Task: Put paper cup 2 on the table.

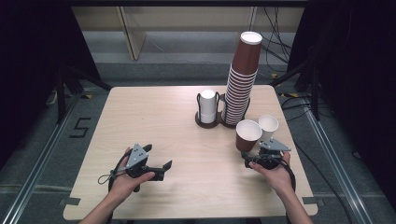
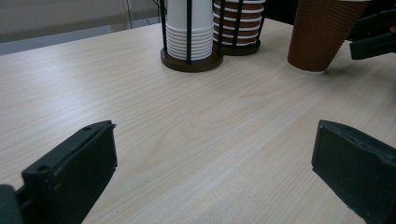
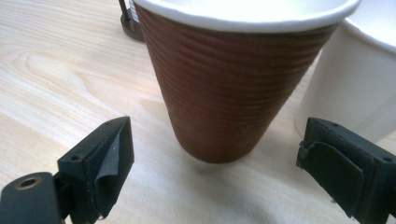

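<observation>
A ribbed brown paper cup stands upright at the table's right side, with a white cup touching or almost touching it behind. My right gripper sits just in front of the brown cup, jaws open and spread either side of its base without pressing on it. My left gripper rests low at the front left, open and with nothing between its jaws. In the left gripper view the brown cup stands far right.
A dark wire holder at the back centre carries a short stack of white cups and a tall leaning stack of brown cups. Bare light wood tabletop lies between the grippers. Cables trail on the floor at the right.
</observation>
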`<state>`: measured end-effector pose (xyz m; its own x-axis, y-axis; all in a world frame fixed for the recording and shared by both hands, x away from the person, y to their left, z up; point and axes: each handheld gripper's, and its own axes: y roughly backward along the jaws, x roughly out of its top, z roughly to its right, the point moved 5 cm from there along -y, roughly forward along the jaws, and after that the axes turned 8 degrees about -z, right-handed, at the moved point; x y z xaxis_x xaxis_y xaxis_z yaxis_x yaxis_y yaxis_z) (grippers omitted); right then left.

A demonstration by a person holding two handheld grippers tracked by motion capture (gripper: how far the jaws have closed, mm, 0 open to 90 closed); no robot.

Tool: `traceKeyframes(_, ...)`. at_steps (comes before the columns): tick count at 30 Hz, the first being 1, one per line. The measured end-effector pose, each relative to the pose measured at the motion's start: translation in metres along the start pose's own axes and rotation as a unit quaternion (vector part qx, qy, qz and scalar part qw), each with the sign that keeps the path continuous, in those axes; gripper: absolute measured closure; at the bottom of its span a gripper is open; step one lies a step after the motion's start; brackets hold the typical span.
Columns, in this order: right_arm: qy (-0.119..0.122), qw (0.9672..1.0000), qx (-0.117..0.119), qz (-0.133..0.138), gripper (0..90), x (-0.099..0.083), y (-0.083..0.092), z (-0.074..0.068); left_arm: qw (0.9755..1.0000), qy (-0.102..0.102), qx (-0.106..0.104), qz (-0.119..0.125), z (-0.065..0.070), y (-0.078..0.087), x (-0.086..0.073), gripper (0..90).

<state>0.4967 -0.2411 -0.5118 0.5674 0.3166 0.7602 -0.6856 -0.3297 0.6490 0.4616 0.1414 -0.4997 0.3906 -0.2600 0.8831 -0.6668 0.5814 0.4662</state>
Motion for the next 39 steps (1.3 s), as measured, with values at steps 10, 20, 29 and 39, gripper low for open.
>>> traceKeyframes(10,-0.012,0.9999,-0.008,0.005,10.5,-0.011,0.015,-0.001,1.0,-0.001,0.0,0.0,0.0,0.0,0.0,0.0)
traceKeyframes(20,-0.028,0.9996,-0.006,0.005,10.7,-0.024,0.027,0.002,1.0,0.0,-0.001,-0.002,0.0,-0.002,-0.002,0.0)
traceKeyframes(29,-0.052,0.9984,-0.017,0.013,11.3,-0.037,0.038,0.002,1.0,-0.004,0.001,-0.009,0.001,-0.003,-0.003,0.0)
traceKeyframes(39,-0.038,0.9971,-0.038,0.054,12.3,-0.037,0.042,0.01,0.9999,-0.009,-0.003,-0.011,0.003,-0.004,-0.001,0.0)
